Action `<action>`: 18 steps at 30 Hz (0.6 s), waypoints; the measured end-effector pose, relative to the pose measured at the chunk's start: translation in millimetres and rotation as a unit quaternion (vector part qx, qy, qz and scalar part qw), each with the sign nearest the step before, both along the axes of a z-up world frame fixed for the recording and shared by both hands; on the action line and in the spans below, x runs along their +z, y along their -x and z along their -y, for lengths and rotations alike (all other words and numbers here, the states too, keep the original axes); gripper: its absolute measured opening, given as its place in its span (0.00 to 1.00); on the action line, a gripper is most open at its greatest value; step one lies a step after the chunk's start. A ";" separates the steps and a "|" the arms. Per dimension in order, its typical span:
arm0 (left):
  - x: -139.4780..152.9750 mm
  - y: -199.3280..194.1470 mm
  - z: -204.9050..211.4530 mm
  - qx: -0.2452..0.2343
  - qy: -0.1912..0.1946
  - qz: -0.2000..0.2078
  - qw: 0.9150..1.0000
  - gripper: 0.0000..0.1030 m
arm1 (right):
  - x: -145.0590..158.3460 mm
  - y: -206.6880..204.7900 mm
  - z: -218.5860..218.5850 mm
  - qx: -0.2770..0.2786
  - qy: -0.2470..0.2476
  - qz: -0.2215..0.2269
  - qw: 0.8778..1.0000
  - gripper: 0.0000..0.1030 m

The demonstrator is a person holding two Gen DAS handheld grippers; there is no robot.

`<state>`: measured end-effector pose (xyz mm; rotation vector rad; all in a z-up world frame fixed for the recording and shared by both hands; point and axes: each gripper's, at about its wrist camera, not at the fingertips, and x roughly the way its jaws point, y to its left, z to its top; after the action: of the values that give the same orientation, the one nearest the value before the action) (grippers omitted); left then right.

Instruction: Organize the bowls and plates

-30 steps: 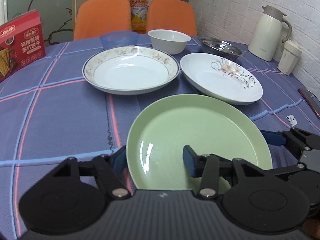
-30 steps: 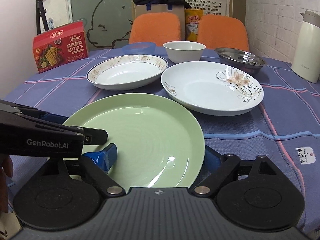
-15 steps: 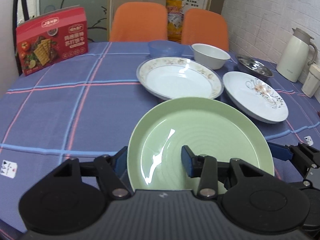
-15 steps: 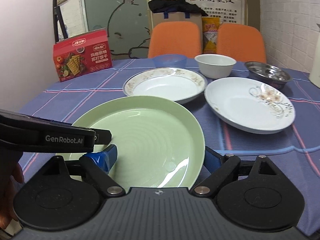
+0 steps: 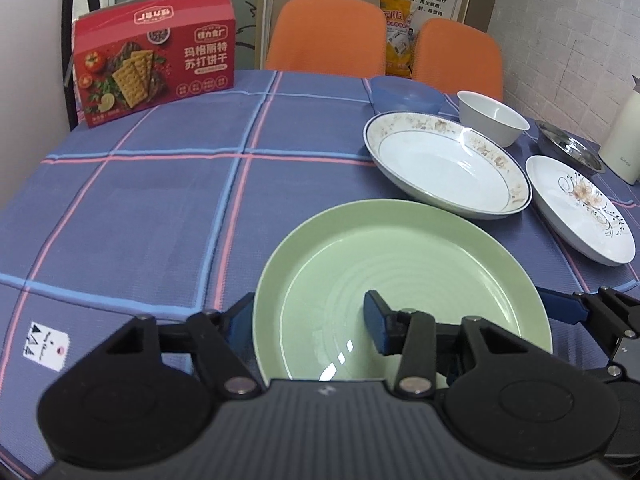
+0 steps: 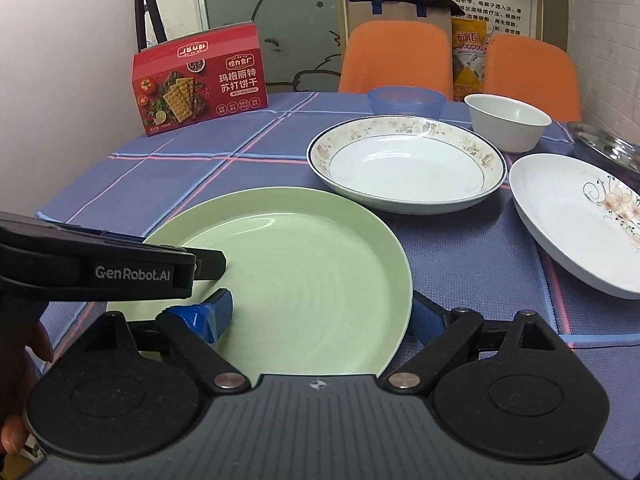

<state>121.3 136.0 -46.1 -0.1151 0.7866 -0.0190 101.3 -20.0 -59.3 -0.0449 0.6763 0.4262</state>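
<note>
While I look along both wrist cams, each gripper has its blue pads on the green plate (image 5: 404, 280). The left gripper (image 5: 308, 316) stands fairly wide: one pad sits outside the plate's left rim, the other rests over the plate's inner face, so the rim lies between them — I can't tell if it's truly clamped or just straddling. The right gripper (image 6: 320, 314) is much the same (mirror image): left pad over the plate's inside, right pad outside the right rim, rim between.

The plate is level, near the table's front edge; whether it's lifted or resting I can't say.

Behind it, to the right, sits the gold-rimmed plate (image 6: 406, 164), w/ the flower-print plate (image 6: 576, 220) just beside that. Further back: blue plastic bowl (image 6: 406, 100), white bowl (image 6: 508, 120), steel bowl (image 5: 568, 150).

Surface is a blue checked tablecloth (image 5: 160, 208) w/ pink and light-blue lines. A red cracker box (image 5: 154, 54) stands at the far left; two orange chairs (image 5: 324, 34) behind the table — white brick wall at right.
</note>
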 end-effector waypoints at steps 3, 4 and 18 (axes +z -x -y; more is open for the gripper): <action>0.8 0.7 -2.4 -0.003 0.026 0.004 1.000 0.73 | 4.5 -2.2 6.6 0.011 -0.022 -0.014 1.000 0.76; 3.7 2.1 -3.3 -0.003 0.030 0.012 0.999 0.75 | 7.7 -3.6 13.9 0.008 -0.042 -0.020 0.999 0.76; 40.3 -31.1 5.1 -0.016 0.029 0.060 0.998 0.81 | 50.8 -36.6 67.4 -0.042 -0.029 0.038 0.998 0.76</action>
<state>152.4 131.0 -5.8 -0.1552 0.6680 -0.0783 137.9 -87.4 -8.5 0.0208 0.5878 0.3616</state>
